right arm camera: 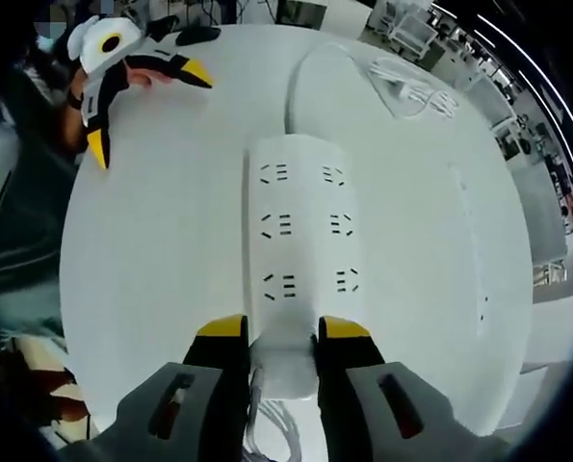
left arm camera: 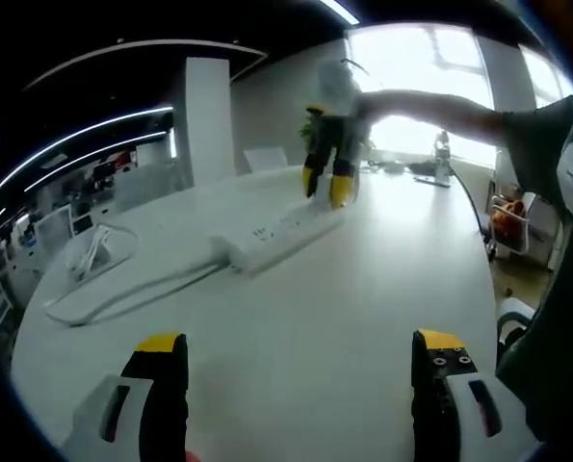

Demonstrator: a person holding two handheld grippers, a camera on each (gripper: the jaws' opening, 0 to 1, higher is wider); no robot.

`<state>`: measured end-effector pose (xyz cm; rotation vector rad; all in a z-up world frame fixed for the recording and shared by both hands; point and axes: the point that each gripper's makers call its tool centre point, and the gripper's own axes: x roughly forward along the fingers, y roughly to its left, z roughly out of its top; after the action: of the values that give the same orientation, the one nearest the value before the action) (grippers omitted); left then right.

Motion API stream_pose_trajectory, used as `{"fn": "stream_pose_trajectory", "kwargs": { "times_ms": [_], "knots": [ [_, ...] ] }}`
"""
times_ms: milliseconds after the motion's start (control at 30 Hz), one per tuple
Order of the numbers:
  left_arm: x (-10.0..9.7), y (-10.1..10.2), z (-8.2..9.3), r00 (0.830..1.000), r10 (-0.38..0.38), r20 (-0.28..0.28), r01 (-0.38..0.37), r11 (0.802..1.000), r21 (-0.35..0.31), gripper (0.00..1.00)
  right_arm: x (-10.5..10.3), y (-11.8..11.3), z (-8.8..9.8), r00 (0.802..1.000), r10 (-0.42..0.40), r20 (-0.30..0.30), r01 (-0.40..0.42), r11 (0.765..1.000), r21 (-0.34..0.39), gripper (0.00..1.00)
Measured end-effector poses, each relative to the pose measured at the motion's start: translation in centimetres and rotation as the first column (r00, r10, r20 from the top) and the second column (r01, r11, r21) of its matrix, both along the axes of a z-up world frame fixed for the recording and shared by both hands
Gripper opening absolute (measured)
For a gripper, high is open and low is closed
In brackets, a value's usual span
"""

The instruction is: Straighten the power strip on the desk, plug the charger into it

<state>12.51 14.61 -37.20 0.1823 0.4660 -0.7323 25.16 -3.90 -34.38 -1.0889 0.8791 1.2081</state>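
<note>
Right gripper (right arm camera: pixel 281 337), bottom centre, is clamping its jaws on the near end of the power strip (right arm camera: pixel 300 241); left gripper (left arm camera: pixel 300 356) is hovering, jaws apart, over the desk (left arm camera: pixel 363 289).

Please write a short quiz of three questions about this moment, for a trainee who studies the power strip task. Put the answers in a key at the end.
1. True or false: the right gripper has its jaws closed on one end of the power strip.
2. In the left gripper view, how do the left gripper jaws stand? A) shut on the charger B) open above the bare desk C) shut on the cable
3. Fill in: the charger with its coiled cable lies on the desk, not yet ____ into the strip.

Key: 1 true; 2 B; 3 plugged
</note>
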Motion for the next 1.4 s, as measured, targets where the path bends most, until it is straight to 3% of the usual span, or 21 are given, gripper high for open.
{"fn": "stream_pose_trajectory", "kwargs": {
  "times_ms": [300, 933, 1400],
  "knots": [
    [-0.1, 0.0, -0.2, 1.0, 0.003, -0.002, -0.003, 1.0, 0.0, 1.0, 0.0, 0.0, -0.1, 0.999, 0.001, -0.044, 0.001, 1.0, 0.031, 0.23],
    [-0.2, 0.0, -0.4, 1.0, 0.003, -0.006, -0.003, 1.0, 0.007, 1.0, -0.5, -0.1, -0.2, 1.0, 0.002, -0.002, -0.002, 1.0, 0.005, 0.26],
    [-0.2, 0.0, -0.4, 1.0, 0.005, -0.005, -0.005, 1.0, 0.006, 1.0, -1.4, 0.4, 0.5, 1.0, 0.006, -0.016, -0.005, 0.999, 0.053, 0.28]
  ]
}}
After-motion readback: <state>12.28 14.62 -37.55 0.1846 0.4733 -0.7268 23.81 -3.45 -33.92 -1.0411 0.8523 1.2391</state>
